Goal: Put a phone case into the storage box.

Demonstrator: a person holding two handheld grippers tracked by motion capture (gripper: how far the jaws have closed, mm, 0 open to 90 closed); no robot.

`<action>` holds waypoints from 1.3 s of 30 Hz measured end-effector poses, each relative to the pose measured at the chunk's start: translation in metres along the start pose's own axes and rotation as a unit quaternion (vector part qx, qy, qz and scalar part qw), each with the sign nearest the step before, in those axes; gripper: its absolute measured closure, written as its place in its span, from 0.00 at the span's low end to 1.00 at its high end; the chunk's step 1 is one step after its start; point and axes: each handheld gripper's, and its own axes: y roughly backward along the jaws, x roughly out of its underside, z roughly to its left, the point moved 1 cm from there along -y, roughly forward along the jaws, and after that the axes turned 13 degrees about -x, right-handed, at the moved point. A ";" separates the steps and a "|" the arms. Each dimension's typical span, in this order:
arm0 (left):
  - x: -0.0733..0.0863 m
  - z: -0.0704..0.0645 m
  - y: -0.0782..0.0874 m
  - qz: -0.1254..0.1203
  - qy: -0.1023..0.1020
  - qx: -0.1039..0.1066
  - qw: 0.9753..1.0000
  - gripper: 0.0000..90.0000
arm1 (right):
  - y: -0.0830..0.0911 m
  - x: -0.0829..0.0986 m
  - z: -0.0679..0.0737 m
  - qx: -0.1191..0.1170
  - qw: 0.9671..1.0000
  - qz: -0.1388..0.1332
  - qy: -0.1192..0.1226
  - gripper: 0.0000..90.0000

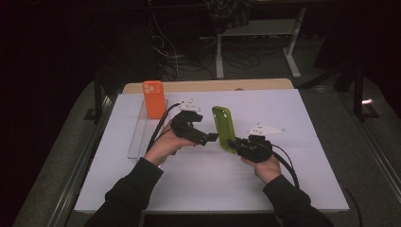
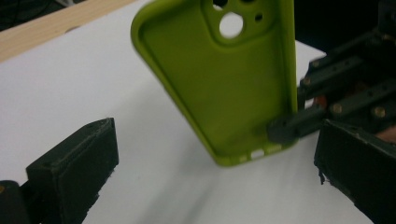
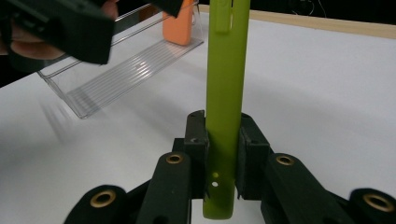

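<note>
A lime-green phone case [image 1: 223,128] stands upright above the white table, clamped at its lower edge by my right gripper [image 1: 235,143]. In the right gripper view the jaws press both sides of the green case [image 3: 225,93]. My left gripper [image 1: 211,137] is open just left of the case, its jaws spread wide. The left gripper view faces the hollow inside of the green case [image 2: 224,79], with the right gripper's fingertip [image 2: 285,128] on its lower corner. An orange phone case [image 1: 154,98] stands upright in a clear plastic rack [image 1: 139,132] at the table's left.
The white table top [image 1: 208,184] spreads in front of both hands, with a wooden edge [image 1: 208,85] at the back. Desk legs and cables stand on the dark floor beyond. Cables trail from both grippers.
</note>
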 end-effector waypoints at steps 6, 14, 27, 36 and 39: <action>-0.007 -0.002 -0.005 -0.016 0.009 0.004 1.000 0.00 | -0.004 0.000 0.004 -0.008 1.000 0.000 0.005 0.84; -0.009 -0.002 -0.016 -0.033 0.022 0.019 0.999 0.00 | -0.011 0.000 0.011 -0.020 1.000 0.005 0.013 0.84; -0.011 -0.003 -0.018 -0.044 0.037 0.016 0.998 0.09 | -0.016 0.002 0.013 -0.012 1.000 0.020 0.015 0.84; -0.012 -0.004 -0.017 -0.048 0.032 0.018 0.998 0.12 | -0.017 0.004 0.012 -0.004 0.999 0.029 0.028 0.84; -0.013 -0.004 -0.014 -0.053 0.035 0.028 0.998 0.16 | -0.019 0.004 0.013 0.000 0.999 0.036 0.033 0.84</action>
